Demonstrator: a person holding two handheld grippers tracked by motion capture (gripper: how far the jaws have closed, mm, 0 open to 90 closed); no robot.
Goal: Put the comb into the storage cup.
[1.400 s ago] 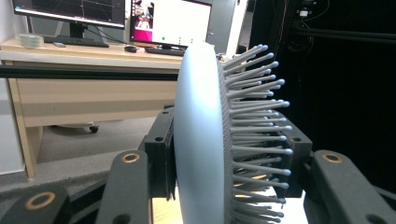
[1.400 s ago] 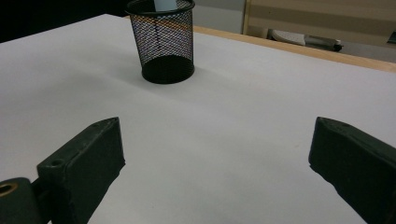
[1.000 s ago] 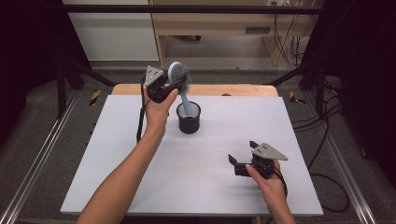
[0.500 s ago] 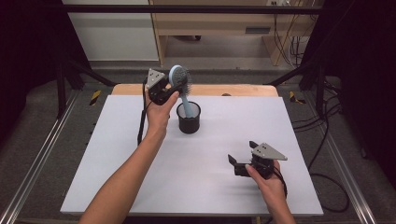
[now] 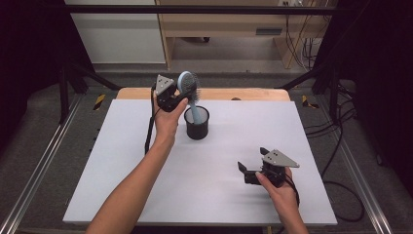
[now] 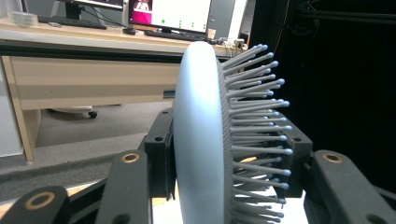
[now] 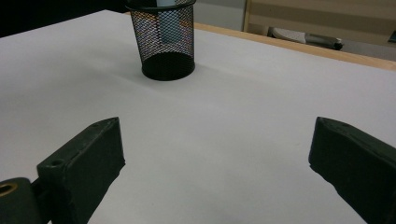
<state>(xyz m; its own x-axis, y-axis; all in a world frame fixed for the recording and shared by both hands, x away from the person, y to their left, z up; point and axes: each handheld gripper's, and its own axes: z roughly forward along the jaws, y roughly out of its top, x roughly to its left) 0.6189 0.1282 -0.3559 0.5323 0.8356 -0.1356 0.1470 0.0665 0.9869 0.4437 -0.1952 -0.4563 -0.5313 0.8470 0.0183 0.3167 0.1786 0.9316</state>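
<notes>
From the high view, the left gripper [image 5: 179, 97] clamps the head of a pale blue hairbrush [image 5: 188, 87] just above the black mesh cup [image 5: 197, 124], with the brush handle reaching down inside the cup. The cup stands on the white table [image 5: 122, 161] toward its far edge. The right gripper [image 5: 251, 170] rests well nearer than the cup, off to its right, holding nothing. I judge the main risk to be the cup tipping: it looks light, and a sideways pull on the slanted handle could drag its rim over.

In the left gripper view, the jaws pinch the hairbrush [image 6: 201, 140] head edge-on, one pad on the smooth, rounded plastic back and the other among the thin ball-tipped bristles. Springy bristles make a soft seat, so the brush could twist in the grip.

In the right gripper view, the jaws stand wide apart over bare table [image 7: 243, 121], and the cup [image 7: 166, 42] beyond them shows open wire mesh with a solid, round base.
</notes>
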